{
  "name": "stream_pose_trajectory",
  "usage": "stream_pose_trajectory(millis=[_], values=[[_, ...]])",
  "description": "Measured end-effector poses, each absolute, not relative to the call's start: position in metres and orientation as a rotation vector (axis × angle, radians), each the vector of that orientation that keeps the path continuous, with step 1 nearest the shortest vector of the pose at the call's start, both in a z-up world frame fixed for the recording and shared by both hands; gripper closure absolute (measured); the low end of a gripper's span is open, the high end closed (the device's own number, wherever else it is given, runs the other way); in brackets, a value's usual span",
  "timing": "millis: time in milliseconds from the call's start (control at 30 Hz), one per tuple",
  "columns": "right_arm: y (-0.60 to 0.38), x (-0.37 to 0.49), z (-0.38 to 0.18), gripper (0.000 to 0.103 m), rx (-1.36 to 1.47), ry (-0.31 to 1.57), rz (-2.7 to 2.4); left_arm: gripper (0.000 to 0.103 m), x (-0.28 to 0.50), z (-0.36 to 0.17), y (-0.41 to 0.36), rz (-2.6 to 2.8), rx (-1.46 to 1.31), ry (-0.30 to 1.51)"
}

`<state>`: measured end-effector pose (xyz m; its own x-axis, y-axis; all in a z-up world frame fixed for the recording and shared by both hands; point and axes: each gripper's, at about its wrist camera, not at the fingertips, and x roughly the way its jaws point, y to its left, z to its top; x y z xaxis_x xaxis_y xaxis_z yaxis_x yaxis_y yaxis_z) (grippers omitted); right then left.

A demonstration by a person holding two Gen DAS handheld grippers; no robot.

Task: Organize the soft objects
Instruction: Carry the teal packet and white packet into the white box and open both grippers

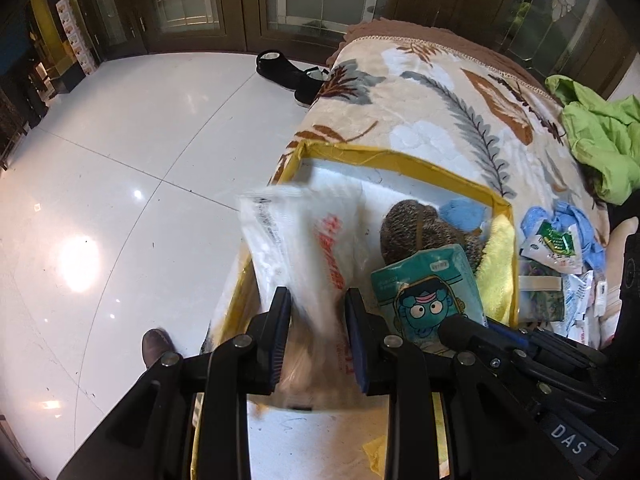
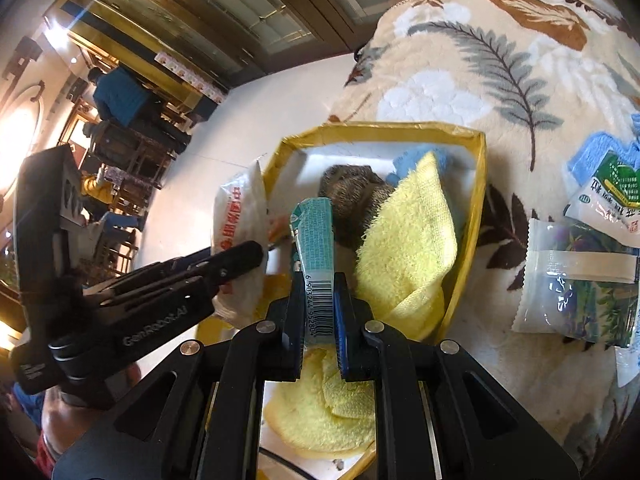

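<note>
Right now we have 2 soft packs in play over the yellow-rimmed box (image 2: 478,184), which sits at the near-left corner of the leaf-print blanket (image 2: 460,80).

Our right gripper (image 2: 318,300) is closed narrow on the teal tissue pack (image 2: 316,232), pinching it across its barcoded end so the pack stands up edgewise above the box. In the left wrist view the same pack (image 1: 430,292) shows its cartoon face, hanging just over the box's near-right side. We judge it light and squashy: the film wrap looks slick, so a grip across the thin side, well in from the end seam, should keep it from sliding out.

Our left gripper (image 1: 318,320) has its fingers standing moderately apart around the white plastic bag (image 1: 304,248) with red print. The bag is blurred, and we cannot tell whether the pads are truly bearing on it or it is slipping free. It reads as very light, limp and slippery; we would take it where the film bunches thickest, not by a single loose layer.

Inside the box lie a yellow towel (image 2: 408,232), a brown speckled soft thing (image 2: 352,196) and a blue cloth (image 2: 404,160) at the far-right corner. All look compliant and will give under whatever we press in beside them.

On the blanket beside the box's right edge wait more sachets (image 2: 580,280) and a blue cloth scrap (image 1: 560,220). These are crinkly, flat and best pinched by an edge.
</note>
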<state>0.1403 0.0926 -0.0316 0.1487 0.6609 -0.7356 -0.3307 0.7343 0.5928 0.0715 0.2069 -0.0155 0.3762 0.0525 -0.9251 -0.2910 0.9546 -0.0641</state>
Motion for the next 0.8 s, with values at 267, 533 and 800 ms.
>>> stream_pose_trajectory(millis=[267,533,800], values=[[0.095,0.138,-0.03,0.089,0.295,1.231,0.721,0.062,0.073,-0.017,0.204,0.236,-0.222,1.178],[0.093,0.135,-0.019,0.078,0.308,1.213,0.711,0.035,0.071,-0.014,0.205,0.264,-0.222,1.171],[0.083,0.129,-0.007,0.078,0.315,1.183,0.707,0.035,0.065,0.001,0.199,0.279,-0.18,1.13]])
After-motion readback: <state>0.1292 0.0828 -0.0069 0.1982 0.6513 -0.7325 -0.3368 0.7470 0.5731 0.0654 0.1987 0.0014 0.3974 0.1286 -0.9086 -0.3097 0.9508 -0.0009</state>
